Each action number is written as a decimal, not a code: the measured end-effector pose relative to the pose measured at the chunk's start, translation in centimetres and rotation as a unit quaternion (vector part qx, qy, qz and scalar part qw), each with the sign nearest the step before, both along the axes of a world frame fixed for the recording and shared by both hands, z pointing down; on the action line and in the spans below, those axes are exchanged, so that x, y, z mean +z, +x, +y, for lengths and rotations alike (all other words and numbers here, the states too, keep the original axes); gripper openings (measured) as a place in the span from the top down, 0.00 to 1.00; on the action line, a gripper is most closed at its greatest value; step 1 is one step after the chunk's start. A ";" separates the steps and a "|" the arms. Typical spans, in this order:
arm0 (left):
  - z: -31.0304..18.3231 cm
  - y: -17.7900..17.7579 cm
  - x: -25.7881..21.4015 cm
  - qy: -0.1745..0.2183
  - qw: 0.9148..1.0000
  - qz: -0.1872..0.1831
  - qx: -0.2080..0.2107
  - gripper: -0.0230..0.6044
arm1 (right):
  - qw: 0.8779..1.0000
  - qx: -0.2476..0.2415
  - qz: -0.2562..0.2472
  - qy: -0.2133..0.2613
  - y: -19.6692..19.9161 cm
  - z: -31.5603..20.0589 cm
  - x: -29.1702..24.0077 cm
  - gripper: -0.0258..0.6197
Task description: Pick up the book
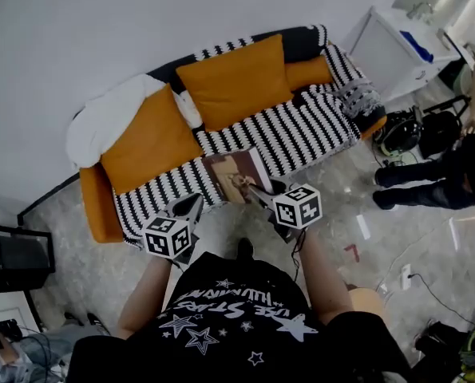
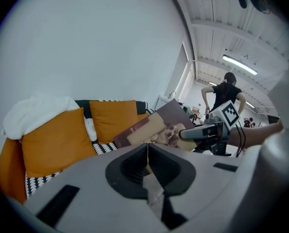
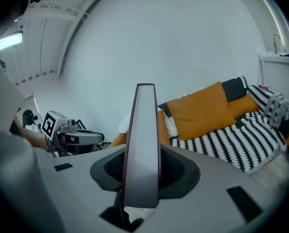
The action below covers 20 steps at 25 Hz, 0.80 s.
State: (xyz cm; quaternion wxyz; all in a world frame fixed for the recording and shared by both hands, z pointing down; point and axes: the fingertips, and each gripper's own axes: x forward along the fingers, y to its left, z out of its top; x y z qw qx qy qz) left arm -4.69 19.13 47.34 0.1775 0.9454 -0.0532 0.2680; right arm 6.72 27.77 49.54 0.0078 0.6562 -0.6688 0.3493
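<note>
The book (image 1: 235, 174), with a brown picture cover, is lifted off the striped sofa (image 1: 301, 130) and hangs over its front edge. My right gripper (image 1: 259, 192) is shut on the book's near edge. In the right gripper view the book (image 3: 143, 140) stands edge-on between the jaws. From the left gripper view, the book's cover (image 2: 154, 127) shows tilted, with the right gripper (image 2: 202, 131) clamped on it. My left gripper (image 1: 191, 207) is to the left of the book, apart from it, its jaws shut with nothing between them.
Orange cushions (image 1: 233, 78) and a white blanket (image 1: 109, 114) lie on the sofa. A white cabinet (image 1: 397, 46) stands at the right. Another person (image 1: 445, 174) stands on the floor at the far right, near bags and cables. A dark stand (image 1: 13, 258) is at the left.
</note>
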 end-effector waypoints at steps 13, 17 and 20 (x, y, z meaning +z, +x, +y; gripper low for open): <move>0.3 -9.5 -1.4 -0.011 1.000 0.025 -0.015 0.94 | 0.999 0.037 0.035 0.010 -6.8 1.5 -2.9 0.72; 0.6 -12.5 -1.7 -0.013 0.999 0.033 -0.017 0.94 | 0.998 0.053 0.034 0.026 -9.6 1.9 -3.8 0.72; 0.9 -14.4 -1.6 -0.013 0.999 0.035 -0.012 0.94 | 0.998 0.051 0.030 0.028 -11.8 2.2 -4.1 0.72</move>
